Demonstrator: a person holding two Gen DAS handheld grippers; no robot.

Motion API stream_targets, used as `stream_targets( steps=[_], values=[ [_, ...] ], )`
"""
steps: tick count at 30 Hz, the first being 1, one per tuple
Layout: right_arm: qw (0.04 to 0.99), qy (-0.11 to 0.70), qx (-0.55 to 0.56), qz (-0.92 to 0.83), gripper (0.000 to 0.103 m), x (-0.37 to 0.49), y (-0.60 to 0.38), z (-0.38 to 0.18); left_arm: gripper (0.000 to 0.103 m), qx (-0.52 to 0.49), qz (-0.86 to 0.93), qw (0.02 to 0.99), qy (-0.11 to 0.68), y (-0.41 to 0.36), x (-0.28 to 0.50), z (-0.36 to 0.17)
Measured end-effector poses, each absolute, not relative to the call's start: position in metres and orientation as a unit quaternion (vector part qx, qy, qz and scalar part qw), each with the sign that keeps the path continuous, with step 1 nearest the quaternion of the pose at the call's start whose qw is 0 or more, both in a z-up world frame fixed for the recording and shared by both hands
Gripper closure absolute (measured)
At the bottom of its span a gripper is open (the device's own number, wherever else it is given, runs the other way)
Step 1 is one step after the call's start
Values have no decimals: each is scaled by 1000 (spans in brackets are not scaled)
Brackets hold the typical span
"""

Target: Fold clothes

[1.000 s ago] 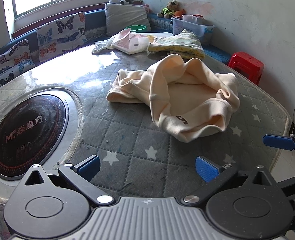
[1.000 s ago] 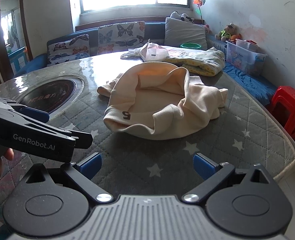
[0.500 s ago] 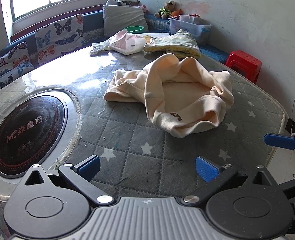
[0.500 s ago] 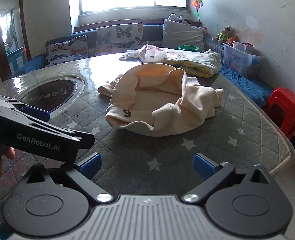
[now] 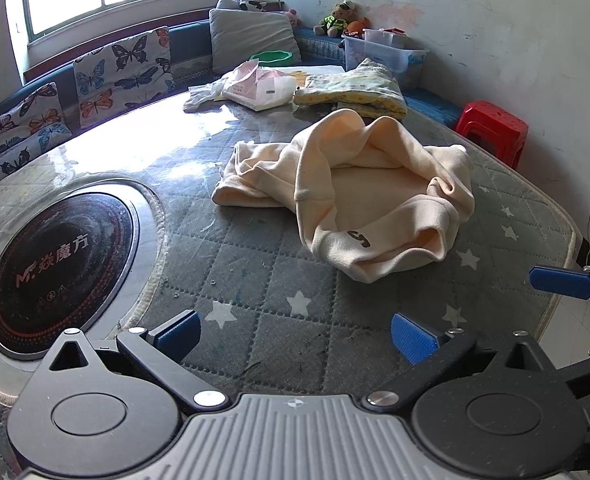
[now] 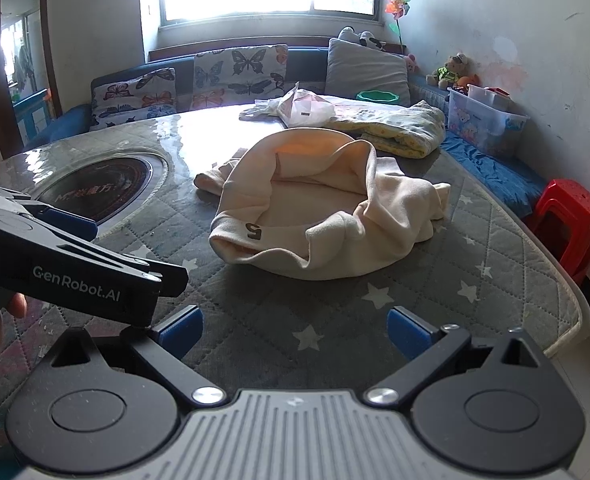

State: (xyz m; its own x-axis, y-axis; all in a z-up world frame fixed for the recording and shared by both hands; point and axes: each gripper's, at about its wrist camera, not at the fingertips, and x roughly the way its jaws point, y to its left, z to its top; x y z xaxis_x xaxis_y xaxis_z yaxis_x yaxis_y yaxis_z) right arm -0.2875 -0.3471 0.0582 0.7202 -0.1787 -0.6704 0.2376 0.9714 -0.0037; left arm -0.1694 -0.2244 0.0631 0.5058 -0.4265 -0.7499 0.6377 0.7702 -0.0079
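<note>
The jaws of the left gripper (image 5: 295, 332) are seen spread wide, nothing being held between them; the jaws of the right gripper (image 6: 295, 330) are likewise spread and empty. A cream garment (image 5: 359, 196) is found crumpled on the table (image 5: 255, 264), well ahead of both pairs of jaws and touched by neither; its hem is rolled open toward the jaws, and a dark figure resembling a 5 is shown on the near edge. From the left wrist view the garment is placed ahead and slightly right of the jaws; from the right wrist view it (image 6: 327, 208) is placed almost straight ahead. A round black cooktop (image 5: 51, 256) is set into the table to the left of the left jaws. Beyond the garment, a yellow patterned cloth (image 5: 355, 90) and a pink-and-white bag (image 5: 261, 90) are laid at the far edge of the table. A red stool (image 6: 575, 220) is seen off the table to the right.
</note>
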Motion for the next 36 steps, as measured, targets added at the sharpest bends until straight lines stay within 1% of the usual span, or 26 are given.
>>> stream_targets(
  steps=[6,36],
  values=[
    [926,358,39,-115,0,-286,-348,58,0,136,-311,857,388,-225,-168,63],
    [925,359,30,-122,0,-266,-356,61,0,139,-306,857,391,-236,-147,64]
  ],
)
